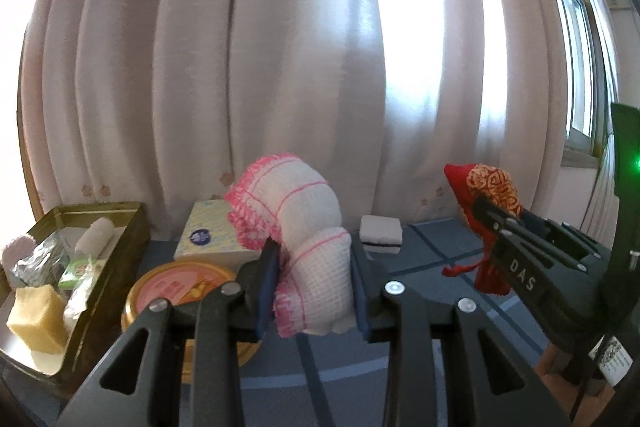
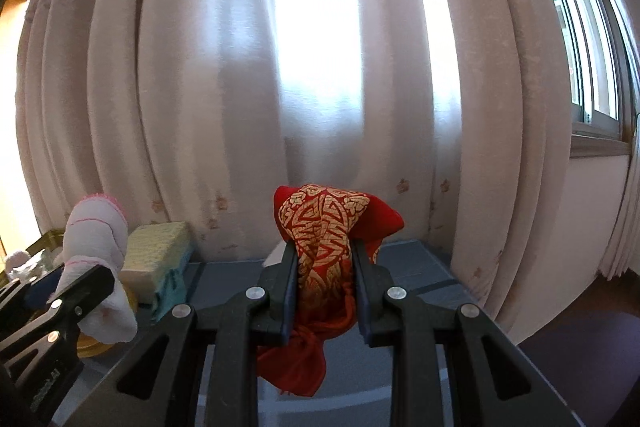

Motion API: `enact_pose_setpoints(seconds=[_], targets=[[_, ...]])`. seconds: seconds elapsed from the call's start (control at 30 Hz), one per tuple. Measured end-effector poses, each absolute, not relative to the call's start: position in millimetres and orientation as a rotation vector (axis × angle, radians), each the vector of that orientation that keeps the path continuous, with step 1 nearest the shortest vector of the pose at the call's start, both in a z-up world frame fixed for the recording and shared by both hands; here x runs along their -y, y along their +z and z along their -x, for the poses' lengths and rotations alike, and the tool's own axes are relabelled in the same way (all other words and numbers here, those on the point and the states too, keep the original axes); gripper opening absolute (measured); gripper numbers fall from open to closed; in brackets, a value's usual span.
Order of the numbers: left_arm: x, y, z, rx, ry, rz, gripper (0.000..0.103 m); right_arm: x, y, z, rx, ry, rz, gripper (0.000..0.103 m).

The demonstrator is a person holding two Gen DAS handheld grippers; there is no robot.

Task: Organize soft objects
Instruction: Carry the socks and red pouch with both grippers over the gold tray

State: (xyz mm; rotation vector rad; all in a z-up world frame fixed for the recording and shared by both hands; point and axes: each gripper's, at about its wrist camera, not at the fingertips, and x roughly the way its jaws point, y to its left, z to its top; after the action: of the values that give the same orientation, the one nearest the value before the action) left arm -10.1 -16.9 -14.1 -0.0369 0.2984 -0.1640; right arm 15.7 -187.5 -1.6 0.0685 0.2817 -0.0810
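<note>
At the far left, a metal tin is standing open on the blue table, and it is already holding a yellow sponge, a small rolled white cloth and several wrapped packets; judged from the task, it is serving as the collection point for the soft items

Just right of the tin, a round pink-lidded container is lying in front of a tissue pack, both near the curtain

The left gripper is clamping a white cloth with pink trim. Its jaws are standing narrow, with both pads pressing the lower part of the bundle, so the upper part is bulging free above the fingers. The grip is low and central, likely to keep the loose folds from spilling out during carrying. The cloth is being held above the table, clear of the container and the tissue pack

Behind it, a small white sponge with a dark base is resting on the table, not yet collected

To the right, the right gripper is pinching a red and gold patterned cloth at mid-length; the jaws are narrow and closed on the fabric, with a red tail hanging below. This cloth is also off the table, well apart from the tin

Each hand is carrying one soft item, so the likely next step is transfer toward the tin
</note>
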Motion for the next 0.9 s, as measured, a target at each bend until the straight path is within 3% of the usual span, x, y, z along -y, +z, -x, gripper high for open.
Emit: enact_pose_setpoints(seconds=[0.9], targets=[[-72.1,-15.4,36.3,-0.280,-0.083,0.066,0.031,79.9,-2.4,-3.2,-0.296,0.095,-0.049,0.027]])
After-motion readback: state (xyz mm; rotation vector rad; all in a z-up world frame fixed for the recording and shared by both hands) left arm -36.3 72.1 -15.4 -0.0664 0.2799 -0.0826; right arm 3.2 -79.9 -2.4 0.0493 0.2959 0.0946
